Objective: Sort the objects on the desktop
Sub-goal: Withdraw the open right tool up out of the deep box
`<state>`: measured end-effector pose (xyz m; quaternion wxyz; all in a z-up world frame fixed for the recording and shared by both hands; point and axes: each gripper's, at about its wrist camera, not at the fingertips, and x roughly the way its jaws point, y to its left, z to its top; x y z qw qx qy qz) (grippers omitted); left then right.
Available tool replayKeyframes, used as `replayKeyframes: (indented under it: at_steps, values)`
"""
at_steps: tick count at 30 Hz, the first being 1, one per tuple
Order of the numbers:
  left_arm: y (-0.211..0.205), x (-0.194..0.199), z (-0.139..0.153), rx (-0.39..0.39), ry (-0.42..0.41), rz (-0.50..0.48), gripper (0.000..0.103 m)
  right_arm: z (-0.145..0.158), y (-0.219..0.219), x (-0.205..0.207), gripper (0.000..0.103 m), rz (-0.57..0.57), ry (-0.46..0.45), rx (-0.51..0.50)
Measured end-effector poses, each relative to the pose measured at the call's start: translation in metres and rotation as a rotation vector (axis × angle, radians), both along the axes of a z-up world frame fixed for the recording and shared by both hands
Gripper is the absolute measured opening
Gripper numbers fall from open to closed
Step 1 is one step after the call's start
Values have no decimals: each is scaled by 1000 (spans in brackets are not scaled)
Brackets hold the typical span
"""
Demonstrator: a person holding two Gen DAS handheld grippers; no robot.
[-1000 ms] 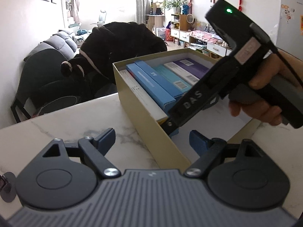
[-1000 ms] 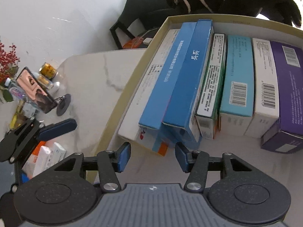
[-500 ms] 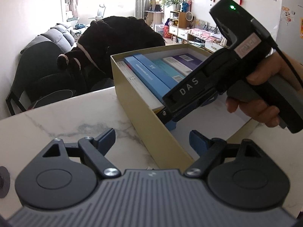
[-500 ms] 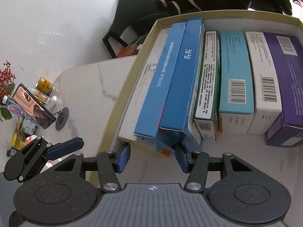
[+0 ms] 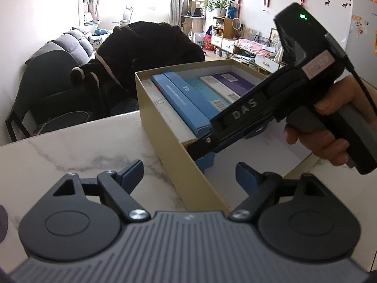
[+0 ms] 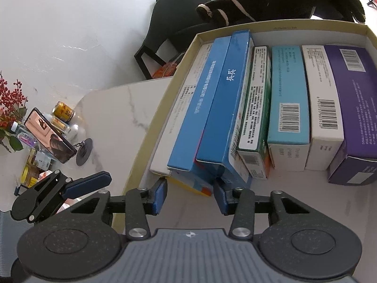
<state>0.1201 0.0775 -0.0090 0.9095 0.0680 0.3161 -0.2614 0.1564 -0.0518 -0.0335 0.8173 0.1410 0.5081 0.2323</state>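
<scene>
A tan cardboard box (image 6: 150, 139) (image 5: 165, 129) stands on the marble table and holds a row of medicine boxes on edge: white, two blue (image 6: 212, 108), green, teal (image 6: 287, 94), white and purple (image 6: 353, 108). My right gripper (image 6: 190, 195) is open inside the box, its fingertips (image 6: 160, 195) close to the near ends of the blue boxes, holding nothing. It also shows in the left wrist view (image 5: 205, 151). My left gripper (image 5: 189, 174) is open and empty, straddling the box's near left wall.
At the table's left end stand a phone on a stand (image 6: 50, 139), small cans and bottles (image 6: 63, 112) and red berries (image 6: 11, 99). A black plush toy (image 5: 141, 49) lies on a chair beyond the table edge.
My right gripper has pulled back a little from the blue boxes and stays open. My left gripper has shifted slightly; the box sits farther off in its view.
</scene>
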Motion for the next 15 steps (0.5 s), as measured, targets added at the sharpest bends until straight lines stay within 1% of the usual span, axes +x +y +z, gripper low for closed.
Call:
replayKeyframes:
  at_steps: [1,3,5,6,9,10,13,15]
  values:
    - [1,0,0,0,0,1,86,1,-3,-1,58,-3,-3,5]
    - [3,1,1,-12,4,8,86,4,-9,-4,60,-12,-15,15]
    - [7,1,2,-41,16,26,87,8,-14,-9,63,-17,-23,25]
    - [10,1,4,-58,22,33,87,10,-17,-12,66,-18,-27,29]
    - [21,0,6,-106,46,64,88,17,-23,-25,76,-20,-71,26]
    - [24,-1,7,-118,53,76,89,20,-24,-29,77,-22,-89,22]
    - [30,-5,7,-143,66,113,92,26,-27,-42,85,-32,-128,10]
    - [33,-11,6,-160,71,131,94,30,-28,-51,86,-47,-148,7]
